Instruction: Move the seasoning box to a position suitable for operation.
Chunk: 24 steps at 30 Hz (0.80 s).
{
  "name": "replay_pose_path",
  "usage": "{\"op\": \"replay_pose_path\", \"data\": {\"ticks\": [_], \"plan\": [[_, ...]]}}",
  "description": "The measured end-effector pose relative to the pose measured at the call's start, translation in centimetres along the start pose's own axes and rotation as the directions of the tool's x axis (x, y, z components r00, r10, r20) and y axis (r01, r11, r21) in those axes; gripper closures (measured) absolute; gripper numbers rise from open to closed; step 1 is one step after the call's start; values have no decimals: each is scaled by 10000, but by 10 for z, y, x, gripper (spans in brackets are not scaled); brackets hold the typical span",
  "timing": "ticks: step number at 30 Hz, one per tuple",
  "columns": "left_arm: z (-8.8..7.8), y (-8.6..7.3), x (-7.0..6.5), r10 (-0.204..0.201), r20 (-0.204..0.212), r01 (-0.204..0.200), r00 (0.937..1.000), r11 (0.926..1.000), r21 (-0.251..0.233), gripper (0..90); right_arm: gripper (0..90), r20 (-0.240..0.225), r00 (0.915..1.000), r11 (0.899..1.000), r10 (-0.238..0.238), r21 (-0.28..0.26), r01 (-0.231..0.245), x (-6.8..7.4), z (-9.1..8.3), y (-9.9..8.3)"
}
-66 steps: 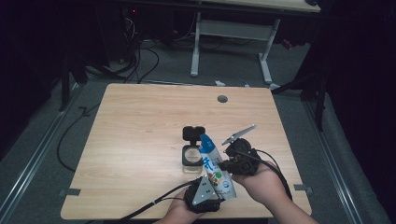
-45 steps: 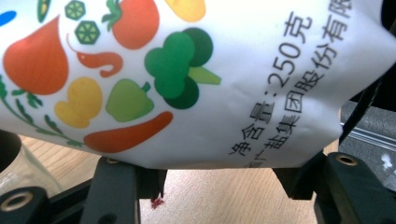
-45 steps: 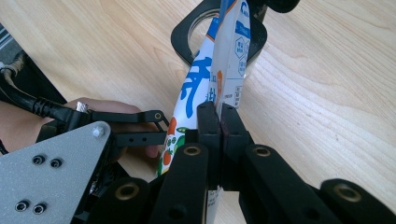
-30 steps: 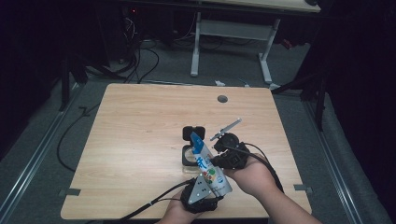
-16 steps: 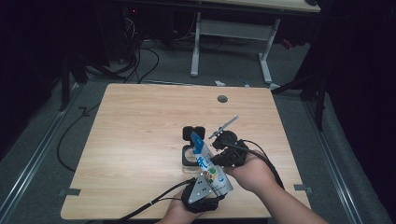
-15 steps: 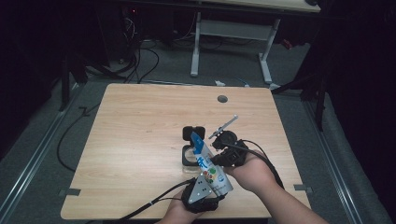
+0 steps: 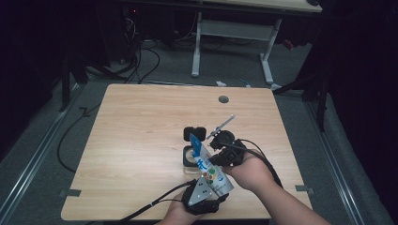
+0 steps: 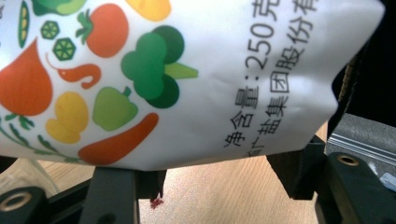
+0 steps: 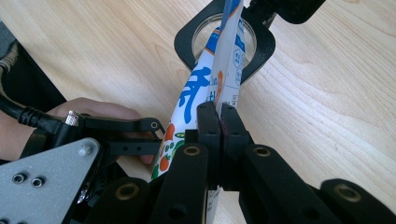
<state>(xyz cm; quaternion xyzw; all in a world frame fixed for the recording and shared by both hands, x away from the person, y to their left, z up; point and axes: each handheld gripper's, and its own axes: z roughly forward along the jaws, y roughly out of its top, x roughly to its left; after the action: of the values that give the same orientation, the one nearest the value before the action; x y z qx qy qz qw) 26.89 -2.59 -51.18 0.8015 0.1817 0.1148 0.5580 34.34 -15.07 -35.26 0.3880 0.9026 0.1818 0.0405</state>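
My left gripper (image 7: 206, 190) has its jaws clamped across the fat bottom of the salt pouch (image 7: 206, 164), holding it tilted w/ the top end leaning out over the open jar (image 7: 191, 157) just beyond. My right gripper (image 9: 219, 122) has its jaws pressed together on the pouch's thin side seam, partway up, so the bag sits between both grips.

Risks as I judge them: seam is slick and flat, so the right jaws could slide off if I pull. If I tug hard vs. the left hold, the bag may rip unevenly and dump salt on the desk (image 7: 136, 140), not in the jar. Jar's lid (image 7: 195, 132) lies past it; a swing of the pouch tip could knock the jar over.
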Motion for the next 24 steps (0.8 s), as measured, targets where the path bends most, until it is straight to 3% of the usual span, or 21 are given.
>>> {"op": "replay_pose_path", "data": {"ticks": [11, 24], "plan": [[2, 2, 8, -134, -216, 133, 9997, 9999, -32, 453, 897, 118, 9999, 10000, -12, -94, 13, -7, 2, 7], [1, 5, 8, -273, -209, 269, 9994, 9994, -198, 451, 897, 277, 9995, 9999, -152, 6, 152, -4, 2, 13]]}}
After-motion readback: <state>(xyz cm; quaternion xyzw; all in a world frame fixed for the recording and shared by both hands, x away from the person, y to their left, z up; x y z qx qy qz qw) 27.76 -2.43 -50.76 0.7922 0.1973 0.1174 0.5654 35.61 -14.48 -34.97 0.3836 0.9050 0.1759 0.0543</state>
